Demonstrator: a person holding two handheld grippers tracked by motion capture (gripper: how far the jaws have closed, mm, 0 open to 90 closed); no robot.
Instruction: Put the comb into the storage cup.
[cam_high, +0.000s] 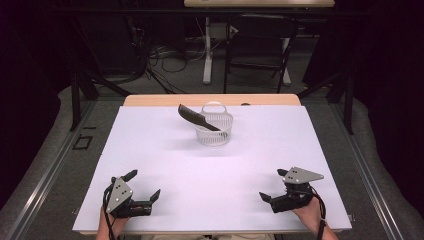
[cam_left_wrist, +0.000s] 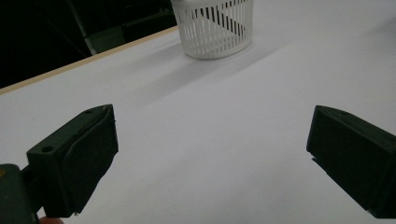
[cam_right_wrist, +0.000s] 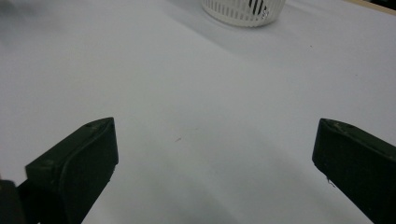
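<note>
A small white slatted basket (cam_high: 214, 129) stands at the far middle of the white table (cam_high: 165, 165). A black comb (cam_high: 197, 118) leans in it, its upper end sticking out past the basket's left rim. The basket's wall (cam_left_wrist: 215, 29) appears at the top of the left gripper view, with the comb's dark stripe behind the slats; its base (cam_right_wrist: 243, 10) shows at the top of the right gripper view. My left gripper (cam_high: 144, 185) rests open near the front left edge. My right gripper (cam_high: 274, 185) rests open near the front right edge. Nothing lies between either pair of jaws.
The table's wooden back edge (cam_high: 210, 99) runs just behind the basket. Beyond it stand a black folding chair (cam_high: 257, 50), a white table leg (cam_high: 207, 50) and floor cables (cam_high: 165, 60). Metal rails (cam_high: 40, 175) flank the table.
</note>
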